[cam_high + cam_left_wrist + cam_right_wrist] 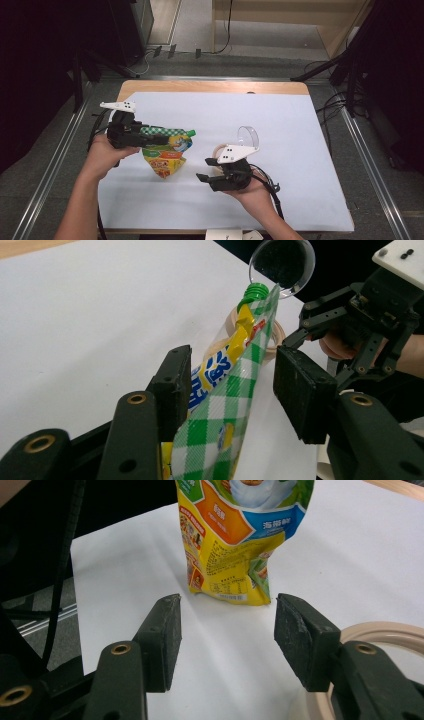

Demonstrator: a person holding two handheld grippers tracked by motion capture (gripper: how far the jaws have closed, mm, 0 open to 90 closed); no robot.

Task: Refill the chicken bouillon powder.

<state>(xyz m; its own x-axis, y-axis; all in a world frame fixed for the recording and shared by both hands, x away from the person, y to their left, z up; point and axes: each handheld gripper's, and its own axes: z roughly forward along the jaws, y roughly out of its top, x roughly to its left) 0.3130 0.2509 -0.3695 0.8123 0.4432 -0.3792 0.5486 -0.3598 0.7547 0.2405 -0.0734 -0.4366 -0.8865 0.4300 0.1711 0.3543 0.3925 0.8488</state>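
A spouted snack pouch (167, 152), yellow with a green-checked top and a green cap (256, 290), stands on its base on the white sheet. My left gripper (159, 138) reaches over it from the left. In the left gripper view the pouch (225, 405) sits between the jaws of my left gripper (235, 375): it lies against the left pad and a clear gap separates it from the right pad. My right gripper (203, 168) points at the pouch (235, 540) from the right, a short way off. Nothing is between the open jaws of my right gripper (225, 625).
A beige tape roll (219, 150) lies just behind my right gripper, with a clear plastic disc (248, 136) standing beside it. The white sheet (290, 125) covers most of the wooden table (210, 86). Dark stands and cables surround the table.
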